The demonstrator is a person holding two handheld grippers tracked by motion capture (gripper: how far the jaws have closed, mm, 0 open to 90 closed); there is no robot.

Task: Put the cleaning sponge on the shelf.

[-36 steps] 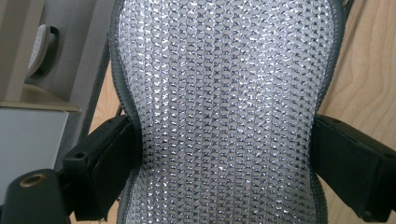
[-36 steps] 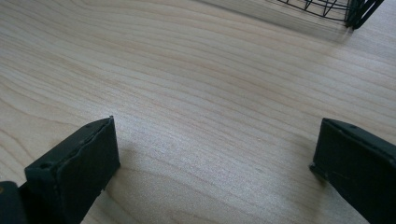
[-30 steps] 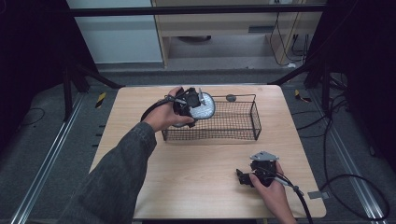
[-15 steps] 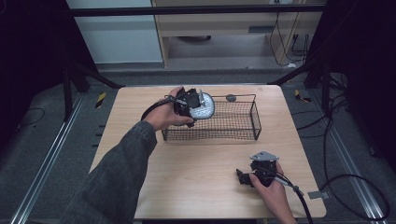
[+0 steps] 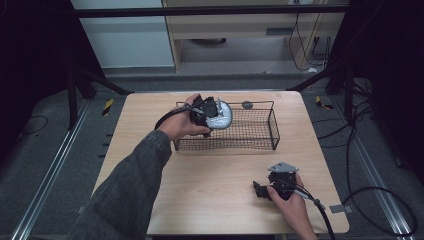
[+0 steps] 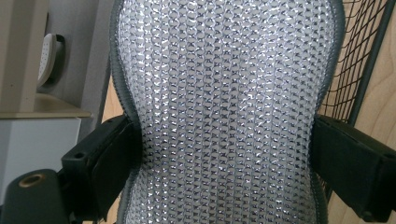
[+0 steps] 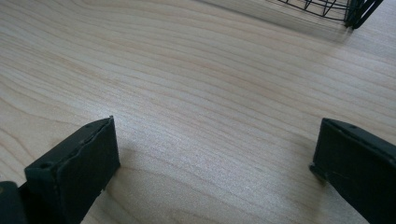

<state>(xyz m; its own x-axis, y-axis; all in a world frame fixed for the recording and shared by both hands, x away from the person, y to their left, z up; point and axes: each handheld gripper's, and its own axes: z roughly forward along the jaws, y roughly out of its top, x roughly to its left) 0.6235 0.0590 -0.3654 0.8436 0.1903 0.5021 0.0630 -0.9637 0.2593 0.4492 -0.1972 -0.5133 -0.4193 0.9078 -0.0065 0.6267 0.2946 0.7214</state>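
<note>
Over wire basket (image 5: 250, 131) – L gripper (image 5: 209, 113) clamps silver mesh pad (image 6: 224, 112); R gripper (image 7: 215, 163) wide open, empty.

Silver-grey pad (image 6: 224, 112) between the left gripper's (image 6: 224, 154) black jaws — glittering woven mesh, darker grey stitched edge. Black wire basket (image 5: 260, 142) beyond it, fine grid pattern. Pale wood table (image 7: 196, 84) under the right gripper (image 7: 215, 158) — light beige, fine brown grain lines. Jaws black there too. Sleeve (image 5: 130, 185) behind the left gripper dark grey.
</note>
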